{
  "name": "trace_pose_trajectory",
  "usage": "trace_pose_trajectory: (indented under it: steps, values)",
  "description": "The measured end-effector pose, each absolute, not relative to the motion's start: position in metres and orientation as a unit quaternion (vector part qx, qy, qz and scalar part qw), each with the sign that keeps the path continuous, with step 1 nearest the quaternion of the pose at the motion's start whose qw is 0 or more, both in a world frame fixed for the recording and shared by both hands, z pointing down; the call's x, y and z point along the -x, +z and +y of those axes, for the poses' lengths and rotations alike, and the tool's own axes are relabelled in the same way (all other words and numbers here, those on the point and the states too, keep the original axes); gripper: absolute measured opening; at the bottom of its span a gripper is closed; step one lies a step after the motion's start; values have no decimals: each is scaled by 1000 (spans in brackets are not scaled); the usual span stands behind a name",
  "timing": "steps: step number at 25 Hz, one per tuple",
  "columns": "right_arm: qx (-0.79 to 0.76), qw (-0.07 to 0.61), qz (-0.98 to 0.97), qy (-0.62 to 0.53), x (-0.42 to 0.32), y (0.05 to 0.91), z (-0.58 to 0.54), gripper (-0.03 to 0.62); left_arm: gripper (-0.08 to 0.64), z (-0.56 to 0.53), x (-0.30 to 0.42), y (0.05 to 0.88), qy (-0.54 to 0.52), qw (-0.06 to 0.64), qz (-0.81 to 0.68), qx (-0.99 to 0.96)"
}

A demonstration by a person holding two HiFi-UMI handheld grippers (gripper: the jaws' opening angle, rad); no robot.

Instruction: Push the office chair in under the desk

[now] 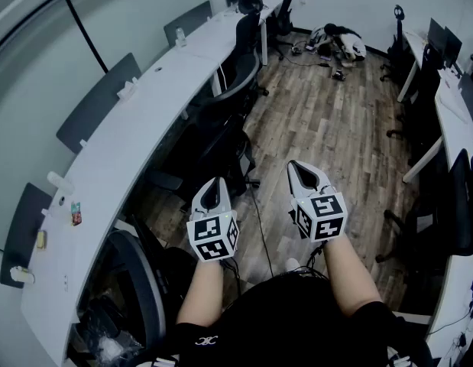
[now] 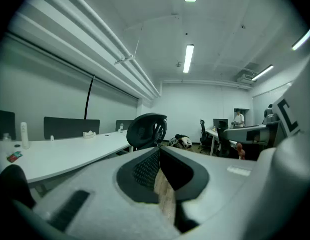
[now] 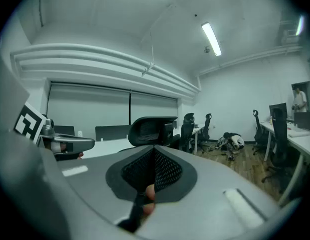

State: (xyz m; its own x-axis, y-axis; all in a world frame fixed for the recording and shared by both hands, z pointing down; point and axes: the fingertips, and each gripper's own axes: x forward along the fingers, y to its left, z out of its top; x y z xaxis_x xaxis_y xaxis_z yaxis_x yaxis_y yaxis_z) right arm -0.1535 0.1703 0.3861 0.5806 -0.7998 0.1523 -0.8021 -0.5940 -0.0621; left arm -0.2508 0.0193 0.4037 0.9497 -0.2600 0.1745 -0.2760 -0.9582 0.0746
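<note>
The person stands in the aisle with the left hand-held gripper (image 1: 213, 192) and the right hand-held gripper (image 1: 303, 173) held out level, both with jaws together and nothing in them. Neither touches the black mesh office chair (image 1: 212, 138), which stands just ahead, out from the long aisle-side edge of the white surface (image 1: 137, 121), its back turned partly away from that edge. I'd worry about the push itself. Two narrow closed tips on springy mesh could slide off, and an off-centre shove would spin the seat rather than roll it. Going in crooked, an armrest could knock the surface's edge or bump the neighbouring chair (image 1: 241, 73) further along. A thin dark line on the floor (image 1: 297, 121), perhaps a cable, might snag a castor.
</note>
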Motion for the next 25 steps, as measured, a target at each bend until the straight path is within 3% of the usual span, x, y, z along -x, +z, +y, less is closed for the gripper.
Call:
trace_pose_trajectory:
  steps: [14, 25]
  values:
    - [-873, -16, -481, 76, 144, 388, 159, 6, 27, 19, 249, 407, 89, 26, -160, -983]
    - [-843, -3, -532, 82, 95, 395, 158, 6, 93, 18, 215, 413, 101, 17, -202, -974]
